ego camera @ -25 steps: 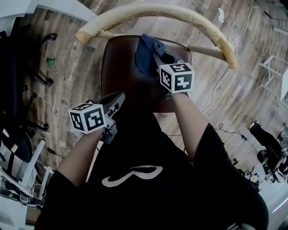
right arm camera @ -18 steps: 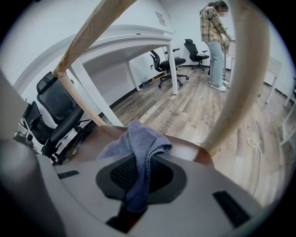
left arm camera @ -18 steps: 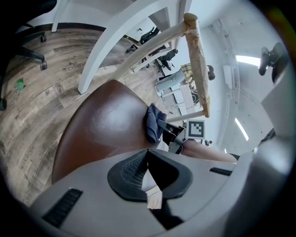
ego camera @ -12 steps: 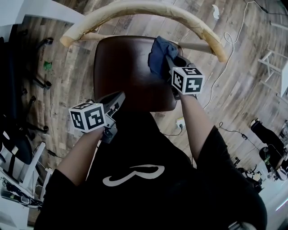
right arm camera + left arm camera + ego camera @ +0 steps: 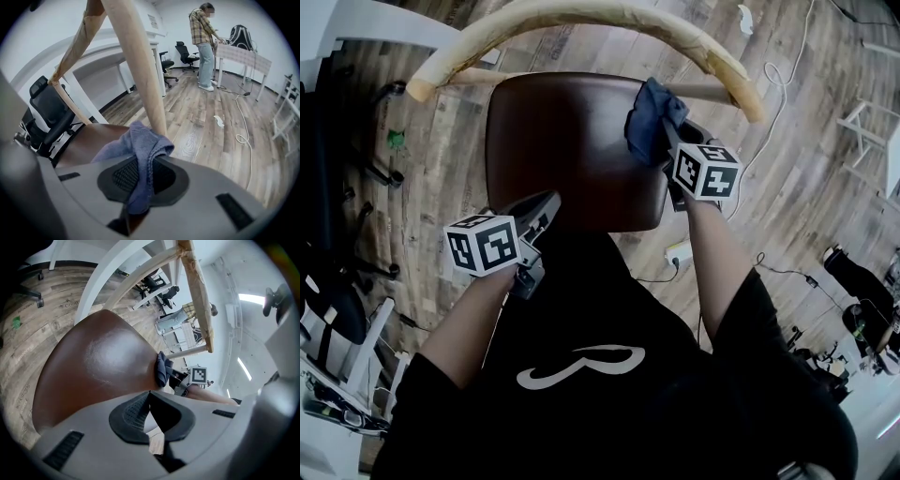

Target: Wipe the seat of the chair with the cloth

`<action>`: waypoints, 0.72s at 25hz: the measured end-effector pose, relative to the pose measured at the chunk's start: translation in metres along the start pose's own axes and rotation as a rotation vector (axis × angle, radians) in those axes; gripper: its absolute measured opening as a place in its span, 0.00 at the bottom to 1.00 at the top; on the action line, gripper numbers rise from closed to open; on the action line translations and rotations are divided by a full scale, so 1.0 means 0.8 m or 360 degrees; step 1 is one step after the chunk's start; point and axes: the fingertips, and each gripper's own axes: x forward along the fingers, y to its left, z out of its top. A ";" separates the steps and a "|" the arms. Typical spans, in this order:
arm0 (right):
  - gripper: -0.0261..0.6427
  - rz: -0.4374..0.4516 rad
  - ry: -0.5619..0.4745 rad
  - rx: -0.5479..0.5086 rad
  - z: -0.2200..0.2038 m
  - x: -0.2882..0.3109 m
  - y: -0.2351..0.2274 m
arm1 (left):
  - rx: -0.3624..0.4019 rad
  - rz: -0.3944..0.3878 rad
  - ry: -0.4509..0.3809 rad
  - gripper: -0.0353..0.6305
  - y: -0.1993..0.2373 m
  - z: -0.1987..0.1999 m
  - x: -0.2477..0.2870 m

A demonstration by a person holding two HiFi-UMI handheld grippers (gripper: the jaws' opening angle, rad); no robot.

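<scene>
Left gripper (image 5: 546, 208): jaws pressed together, nothing between them. It sits at the front edge of the seat (image 5: 562, 150), left of centre. Right gripper (image 5: 668, 139): jaws pinching the cloth (image 5: 649, 117). The cloth is bunched at the seat's back right corner, just beside the post (image 5: 712, 94), and looks to be touching the seat. Bare seat lies left and forward of the cloth. Judgement: the next stroke runs leftward, done by the right gripper, with the left idle.
</scene>
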 end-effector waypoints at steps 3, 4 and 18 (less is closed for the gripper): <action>0.11 0.0001 -0.0003 -0.0008 0.000 0.002 0.000 | -0.0004 -0.0003 -0.0004 0.07 -0.001 -0.003 0.004; 0.11 0.0000 -0.0006 -0.0003 0.000 0.002 0.000 | -0.0003 -0.0005 -0.0004 0.07 -0.002 -0.004 0.006; 0.11 0.0012 -0.0149 0.0106 0.018 -0.025 0.040 | -0.0051 0.0016 -0.0050 0.07 0.030 -0.027 -0.030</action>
